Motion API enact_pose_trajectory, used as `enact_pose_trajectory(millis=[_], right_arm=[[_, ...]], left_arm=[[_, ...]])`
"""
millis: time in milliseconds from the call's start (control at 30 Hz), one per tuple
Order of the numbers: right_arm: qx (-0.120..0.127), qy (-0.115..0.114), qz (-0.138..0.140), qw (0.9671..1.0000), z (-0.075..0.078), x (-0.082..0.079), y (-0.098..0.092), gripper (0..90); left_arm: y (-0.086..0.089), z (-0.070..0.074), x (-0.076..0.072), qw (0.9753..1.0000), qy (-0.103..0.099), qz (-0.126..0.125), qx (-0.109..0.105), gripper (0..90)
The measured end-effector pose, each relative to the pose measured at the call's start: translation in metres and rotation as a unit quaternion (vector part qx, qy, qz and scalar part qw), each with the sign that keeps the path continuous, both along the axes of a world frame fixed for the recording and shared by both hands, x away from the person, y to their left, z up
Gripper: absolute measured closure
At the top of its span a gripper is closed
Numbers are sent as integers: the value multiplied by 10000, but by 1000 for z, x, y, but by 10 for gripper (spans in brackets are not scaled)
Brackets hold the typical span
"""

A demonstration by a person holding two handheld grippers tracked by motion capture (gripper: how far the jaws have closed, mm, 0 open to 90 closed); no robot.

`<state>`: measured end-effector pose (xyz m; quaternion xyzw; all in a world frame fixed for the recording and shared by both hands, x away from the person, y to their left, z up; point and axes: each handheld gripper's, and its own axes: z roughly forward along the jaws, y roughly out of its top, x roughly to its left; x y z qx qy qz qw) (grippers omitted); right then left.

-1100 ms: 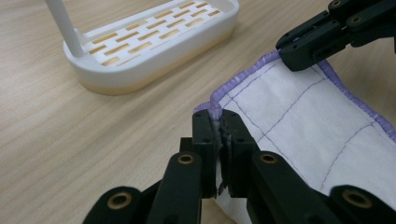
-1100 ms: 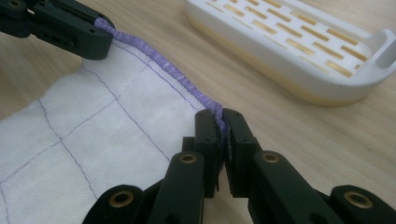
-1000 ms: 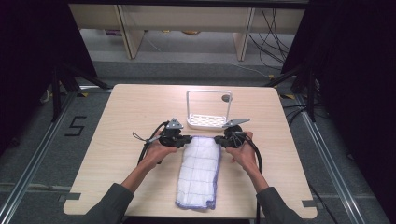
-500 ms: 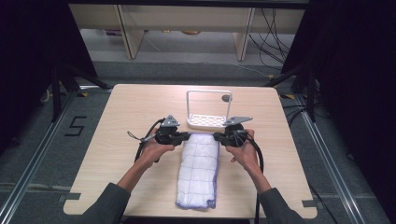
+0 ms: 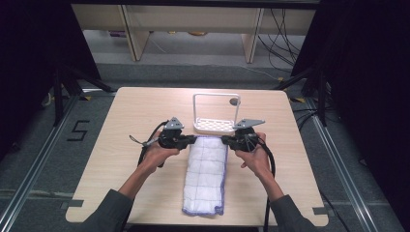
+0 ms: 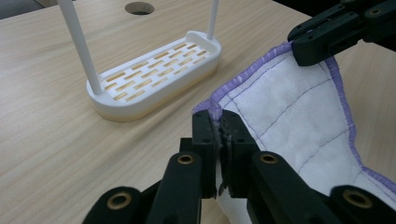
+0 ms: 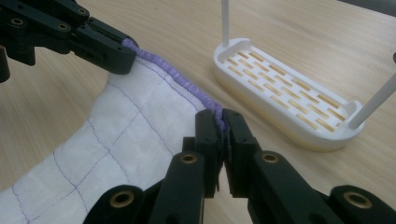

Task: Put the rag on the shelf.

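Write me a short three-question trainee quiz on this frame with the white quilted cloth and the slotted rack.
1. True or false: both grippers are shut on the far edge of the white quilted cloth with purple trim.
2. What stands just beyond the cloth? A) a white slotted plastic rack with a tall wire hoop B) a steel pot C) a stack of plates
3. Fill in: the left gripper pinches the cloth at its purple ____.

Key: 1 true, the right gripper also clamps the trim. 2 A. 3 trim.

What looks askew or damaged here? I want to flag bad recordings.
Nothing stands out. The cloth lies flat and straight, each far corner pinched by the left tool and right tool; the white rack stands upright.
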<state>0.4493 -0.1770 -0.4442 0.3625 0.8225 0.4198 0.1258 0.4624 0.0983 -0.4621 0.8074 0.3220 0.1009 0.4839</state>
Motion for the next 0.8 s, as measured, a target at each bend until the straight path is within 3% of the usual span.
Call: enact_pose_trajectory(millis=[133,167,400,500,533,567,800], right_arm=[[-44,-83,-22,10000,8,-4,-1,859],[42,-108,-47,9999,9,-5,0,859],[-57,-138,133,9998,29,-15,1,859],[37,-128,187,9997,36,-18,1,859],[8,-321,316,9990,41,-17,-1,859],[69,-211,257,9994,46,-20,-1,860],[109,-476,288,9984,82,-27,-6,860]], left_arm=[[1,8,-4,10000,-13,-40,-57,849],[1,11,-5,10000,-42,-55,-53,848],[-2,23,-14,9999,-48,-112,-39,850],[0,41,-18,9998,-128,-146,-35,851],[1,47,-19,9997,-156,-192,-6,852],[1,53,-21,9995,-186,-251,10,852],[0,92,-23,9987,-378,-331,3,856]])
